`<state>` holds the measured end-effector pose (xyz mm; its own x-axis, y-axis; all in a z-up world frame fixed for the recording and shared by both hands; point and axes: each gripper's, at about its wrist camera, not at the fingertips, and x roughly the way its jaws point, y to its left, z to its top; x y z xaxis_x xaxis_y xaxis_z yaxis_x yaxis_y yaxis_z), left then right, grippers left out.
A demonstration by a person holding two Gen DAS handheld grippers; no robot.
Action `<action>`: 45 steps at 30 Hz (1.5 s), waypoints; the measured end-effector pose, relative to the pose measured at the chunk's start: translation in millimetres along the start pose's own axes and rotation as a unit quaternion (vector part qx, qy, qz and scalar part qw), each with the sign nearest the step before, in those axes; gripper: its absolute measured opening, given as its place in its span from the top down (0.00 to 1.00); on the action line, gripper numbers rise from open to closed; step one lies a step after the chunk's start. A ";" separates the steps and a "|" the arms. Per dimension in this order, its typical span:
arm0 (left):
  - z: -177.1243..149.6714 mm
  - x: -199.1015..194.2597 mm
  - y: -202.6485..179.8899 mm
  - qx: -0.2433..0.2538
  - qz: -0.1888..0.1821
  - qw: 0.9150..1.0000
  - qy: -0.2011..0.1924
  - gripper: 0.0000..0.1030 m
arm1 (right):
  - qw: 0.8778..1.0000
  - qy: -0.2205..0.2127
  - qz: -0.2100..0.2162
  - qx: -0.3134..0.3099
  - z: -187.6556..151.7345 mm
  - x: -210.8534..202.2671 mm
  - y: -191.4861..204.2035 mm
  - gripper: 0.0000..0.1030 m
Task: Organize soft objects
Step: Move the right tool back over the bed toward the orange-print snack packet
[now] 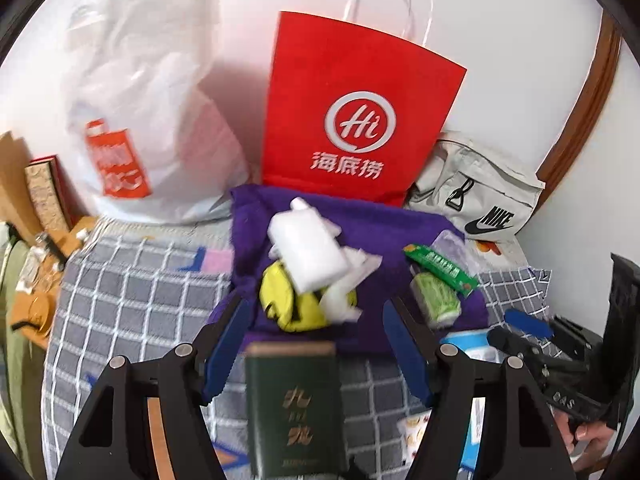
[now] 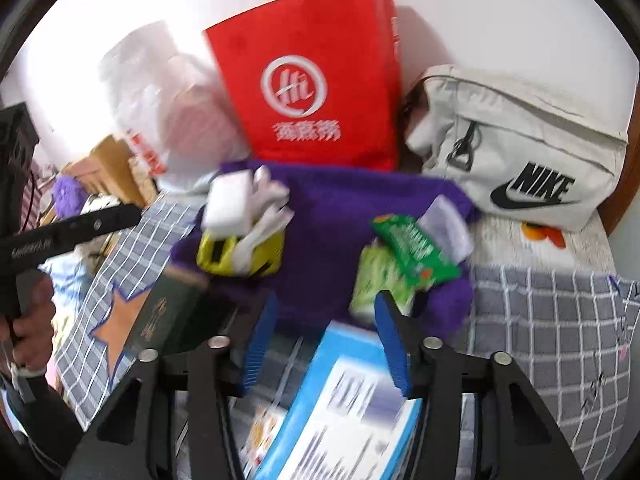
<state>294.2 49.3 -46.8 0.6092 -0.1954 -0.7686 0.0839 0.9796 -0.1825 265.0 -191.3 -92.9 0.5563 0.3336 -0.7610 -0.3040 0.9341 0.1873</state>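
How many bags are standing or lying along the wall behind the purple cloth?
3. A white plastic bag with an orange print at the left, a red paper bag with white handles in the middle, a pale grey Nike pouch at the right. Others may be hidden.

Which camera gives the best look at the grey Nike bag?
The right wrist view: the grey Nike bag sits large there, with logo, zipper pull and top seam all visible. In the left wrist view it is small, partly tucked behind the red paper bag.
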 end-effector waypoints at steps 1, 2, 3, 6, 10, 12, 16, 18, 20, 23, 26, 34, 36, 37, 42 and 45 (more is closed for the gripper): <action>-6.5 -4.3 1.6 -0.001 0.005 1.000 -0.001 0.34 | 1.000 0.002 0.003 -0.006 -6.6 -2.9 4.7 0.55; -13.9 -8.5 3.6 -0.003 0.006 1.000 0.000 0.34 | 1.000 0.004 0.003 -0.012 -12.6 -4.7 9.3 0.55; -19.1 -11.4 5.3 -0.005 0.004 1.000 0.000 0.34 | 1.000 0.009 0.003 -0.021 -22.7 -7.1 16.6 0.55; -39.7 -22.1 10.0 -0.012 -0.005 1.000 0.002 0.34 | 0.999 0.021 0.007 -0.035 -47.8 -11.5 31.4 0.55; -64.8 -30.2 15.9 -0.022 -0.013 1.000 0.006 0.34 | 0.998 0.043 0.029 -0.038 -83.0 -19.0 50.8 0.57; -76.4 -33.2 18.7 -0.026 -0.019 0.999 0.007 0.34 | 0.997 0.052 0.047 -0.034 -101.6 -23.0 59.8 0.58; -96.3 -38.2 18.9 -0.025 -0.028 0.999 0.007 0.34 | 0.998 0.052 0.038 -0.011 -126.3 -18.0 69.0 0.60; -105.0 -39.5 19.5 -0.026 -0.031 0.999 0.009 0.34 | 0.999 0.046 0.010 0.010 -133.8 -10.5 69.1 0.70; -114.0 -39.5 21.5 -0.027 -0.033 0.999 0.011 0.34 | 0.999 0.039 0.002 0.024 -138.6 -6.0 69.4 0.74; -124.7 -37.1 25.9 -0.031 -0.035 0.999 0.017 0.34 | 0.999 0.021 -0.006 0.047 -143.2 -0.1 68.8 0.74; -133.9 -31.2 30.1 -0.032 -0.034 0.999 0.026 0.34 | 0.998 0.009 -0.021 0.065 -145.1 7.3 67.9 0.74; -145.0 -18.1 38.0 -0.034 -0.038 0.998 0.045 0.34 | 0.990 -0.027 -0.038 0.132 -143.7 21.1 64.1 0.74; -146.0 -17.4 37.9 -0.030 -0.038 0.998 0.046 0.34 | 0.987 -0.032 -0.037 0.155 -142.9 25.3 61.8 0.85; -146.2 -17.4 38.1 -0.030 -0.038 0.998 0.046 0.34 | 0.986 -0.030 -0.039 0.160 -142.0 28.7 61.2 0.90; -148.6 -21.0 40.2 -0.030 -0.031 0.998 0.044 0.34 | 0.988 -0.031 -0.041 0.145 -142.8 31.1 62.2 0.99; -151.1 -24.4 41.0 -0.033 -0.026 0.998 0.044 0.34 | 0.990 -0.046 -0.038 0.125 -145.1 16.5 65.4 1.00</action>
<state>163.6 87.1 -128.2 0.5330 -0.2512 -0.8080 0.0595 0.9637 -0.2604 142.1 -143.1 -183.3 0.6423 0.2601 -0.7210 -0.0630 0.9554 0.2885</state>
